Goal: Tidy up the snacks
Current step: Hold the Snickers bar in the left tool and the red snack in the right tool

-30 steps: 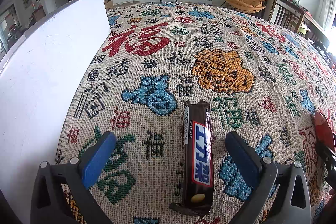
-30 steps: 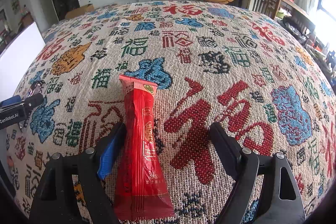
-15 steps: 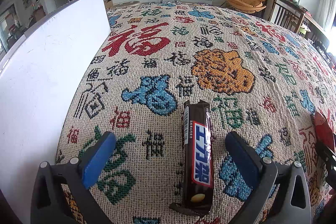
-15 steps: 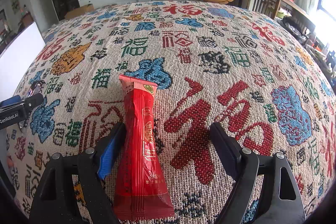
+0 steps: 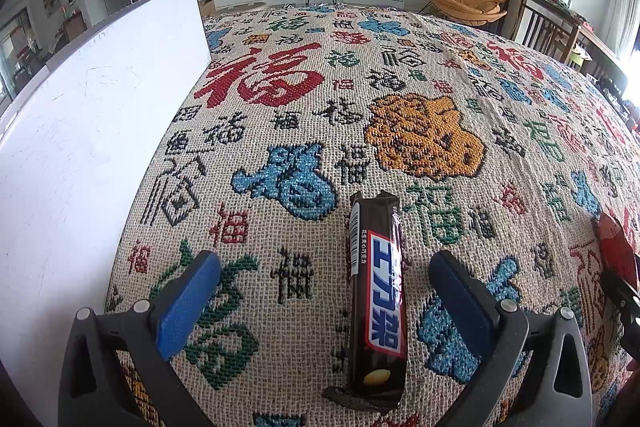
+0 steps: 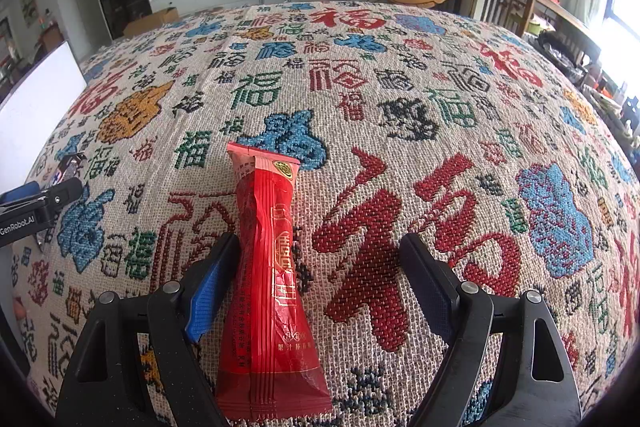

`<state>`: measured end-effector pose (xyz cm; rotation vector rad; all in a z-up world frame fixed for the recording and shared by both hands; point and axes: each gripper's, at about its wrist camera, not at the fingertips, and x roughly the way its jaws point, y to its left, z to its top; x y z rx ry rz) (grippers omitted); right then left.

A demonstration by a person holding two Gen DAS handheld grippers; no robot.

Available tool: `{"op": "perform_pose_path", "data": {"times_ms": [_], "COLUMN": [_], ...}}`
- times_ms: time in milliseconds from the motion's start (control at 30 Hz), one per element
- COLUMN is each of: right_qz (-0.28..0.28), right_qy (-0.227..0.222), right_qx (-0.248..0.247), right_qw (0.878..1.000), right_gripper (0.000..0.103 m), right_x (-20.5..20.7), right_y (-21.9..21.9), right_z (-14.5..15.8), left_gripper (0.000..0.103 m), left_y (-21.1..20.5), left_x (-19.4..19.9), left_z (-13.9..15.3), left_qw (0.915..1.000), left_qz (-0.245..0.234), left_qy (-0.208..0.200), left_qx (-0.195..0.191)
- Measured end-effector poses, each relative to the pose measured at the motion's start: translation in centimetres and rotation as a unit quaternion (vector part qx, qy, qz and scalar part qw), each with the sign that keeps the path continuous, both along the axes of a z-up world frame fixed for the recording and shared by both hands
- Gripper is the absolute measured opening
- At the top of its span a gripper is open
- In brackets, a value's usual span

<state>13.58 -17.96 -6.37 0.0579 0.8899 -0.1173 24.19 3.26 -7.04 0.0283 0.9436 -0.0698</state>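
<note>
Left wrist view: the left gripper (image 5: 324,291) is spread around the bar (image 5: 376,303), lying on the cloth (image 5: 420,131), ungrasped. The right gripper (image 6: 320,275) is spread around the red pack (image 6: 268,287), left pad touching it. Sorting seems barely begun. Nothing has moved since earlier frames.

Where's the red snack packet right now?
In the right wrist view the red snack packet lies on the patterned tablecloth between the open fingers of the right gripper, close against its left finger.
</note>
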Motion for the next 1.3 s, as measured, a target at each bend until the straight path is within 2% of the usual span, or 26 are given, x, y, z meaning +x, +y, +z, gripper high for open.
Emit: {"op": "perform_pose_path", "data": {"times_ms": [1167,1233,1300], "right_qz": [0.000,0.000,0.002], "right_qy": [0.000,0.000,-0.001], "right_qx": [0.000,0.001,0.008], "right_qw": [1.000,1.000,1.000], "right_gripper": [0.084,0.084,0.086], "right_x": [0.01,-0.15,-0.21], "right_y": [0.00,-0.04,-0.16], "right_z": [0.05,0.11,-0.06], "left_gripper": [0.103,0.103,0.103], "left_y": [-0.17,-0.11,-0.03], "left_x": [0.10,-0.09,-0.27], "left_z": [-0.15,-0.15,-0.01], "left_qw": [1.0000,1.0000,0.9992], "left_qz": [0.007,0.001,-0.019], "left_qy": [0.000,0.007,0.033], "left_qx": [0.000,0.002,0.005]}}
